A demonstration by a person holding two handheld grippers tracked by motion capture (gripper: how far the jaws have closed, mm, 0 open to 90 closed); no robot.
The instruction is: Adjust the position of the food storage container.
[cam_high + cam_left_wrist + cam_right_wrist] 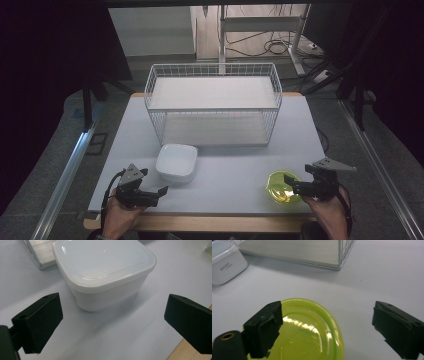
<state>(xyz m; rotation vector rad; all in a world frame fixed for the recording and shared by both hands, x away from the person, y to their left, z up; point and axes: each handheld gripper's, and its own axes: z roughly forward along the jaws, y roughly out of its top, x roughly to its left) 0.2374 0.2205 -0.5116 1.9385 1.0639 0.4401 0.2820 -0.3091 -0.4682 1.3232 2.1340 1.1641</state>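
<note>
With both tongs spread wide and empty, the left tongs (161, 190) short of the lidded white container (176, 162) and the right tongs (288, 182) over the yellow-green bowl (281, 187) at the bench (230, 165) front, a one-sided closure may tip the glossy bowl or skid the container.

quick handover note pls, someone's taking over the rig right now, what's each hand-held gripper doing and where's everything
Left hand-held gripper: open, holding nothing, pointed at the white lidded container, just short of it.
Right hand-held gripper: open, holding nothing, jaws over the near rim of the yellow-green bowl, not closed on it.
Container: lid on, on the table just in front of the white wire basket. Bowl: upright, near the table's front edge on the right.
Done: nothing grasped; both items sit on the table, outside the basket.
Left: probably close on each item and lift it.
</note>
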